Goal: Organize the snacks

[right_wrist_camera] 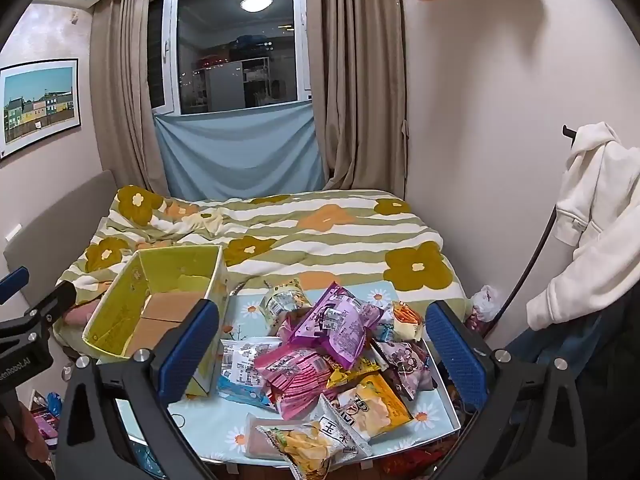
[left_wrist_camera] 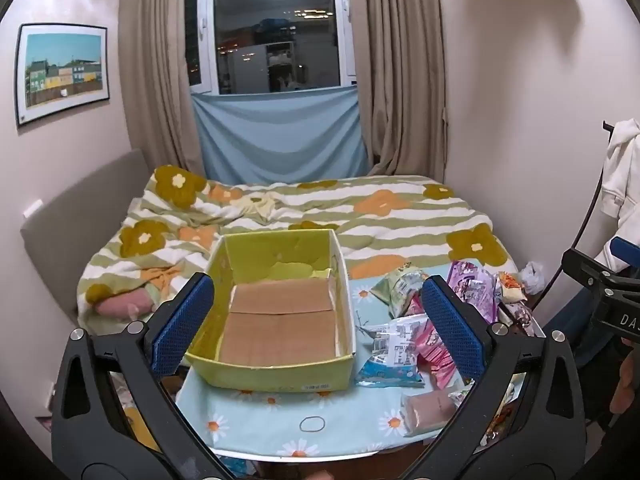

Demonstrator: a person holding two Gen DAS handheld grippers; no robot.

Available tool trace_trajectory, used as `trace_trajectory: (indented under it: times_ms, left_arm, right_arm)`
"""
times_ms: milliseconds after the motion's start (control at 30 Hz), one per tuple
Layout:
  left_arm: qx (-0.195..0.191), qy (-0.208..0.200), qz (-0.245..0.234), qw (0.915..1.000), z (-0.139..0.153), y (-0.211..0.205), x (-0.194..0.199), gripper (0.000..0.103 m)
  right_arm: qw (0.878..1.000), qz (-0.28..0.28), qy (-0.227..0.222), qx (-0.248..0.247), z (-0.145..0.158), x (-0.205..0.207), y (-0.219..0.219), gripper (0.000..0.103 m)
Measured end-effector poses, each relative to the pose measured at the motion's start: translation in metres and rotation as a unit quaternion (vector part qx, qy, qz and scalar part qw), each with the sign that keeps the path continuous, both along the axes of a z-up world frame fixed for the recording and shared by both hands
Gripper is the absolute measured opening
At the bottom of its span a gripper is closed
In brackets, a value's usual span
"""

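An empty yellow-green cardboard box (left_wrist_camera: 280,372) stands on the left of a small table (left_wrist_camera: 256,428) with a daisy-print cloth; it also shows in the right wrist view (right_wrist_camera: 116,304). A heap of snack packets (right_wrist_camera: 332,356) lies to its right, with a purple packet (right_wrist_camera: 340,324) on top, a pink one (right_wrist_camera: 296,372) and a yellow one (right_wrist_camera: 372,404). The heap also shows in the left wrist view (left_wrist_camera: 404,344). My left gripper (left_wrist_camera: 318,322) is open and empty, held before the box. My right gripper (right_wrist_camera: 322,344) is open and empty, held over the heap.
A bed with a flowered striped blanket (left_wrist_camera: 320,208) lies right behind the table. Walls close in on both sides. A white hoodie (right_wrist_camera: 592,216) hangs on a rack at the right. A rubber band (left_wrist_camera: 312,424) lies on the cloth near the front edge.
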State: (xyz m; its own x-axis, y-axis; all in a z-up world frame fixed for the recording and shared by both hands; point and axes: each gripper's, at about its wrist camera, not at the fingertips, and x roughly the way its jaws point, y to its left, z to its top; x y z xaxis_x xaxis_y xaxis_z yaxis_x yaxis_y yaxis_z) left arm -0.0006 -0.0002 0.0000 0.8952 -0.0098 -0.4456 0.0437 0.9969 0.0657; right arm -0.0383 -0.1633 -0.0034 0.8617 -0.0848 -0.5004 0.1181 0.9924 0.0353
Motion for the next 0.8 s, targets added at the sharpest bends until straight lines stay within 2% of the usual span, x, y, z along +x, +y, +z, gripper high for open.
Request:
trace_trajectory:
  times_ms: [800]
  left_arm:
    - [-0.006,0.033,0.009,0.9994,-0.01,0.004,0.014,0.103]
  right_arm:
    - [0.999,0.006,0.032,-0.003,-0.015,0.011,0.007,0.103]
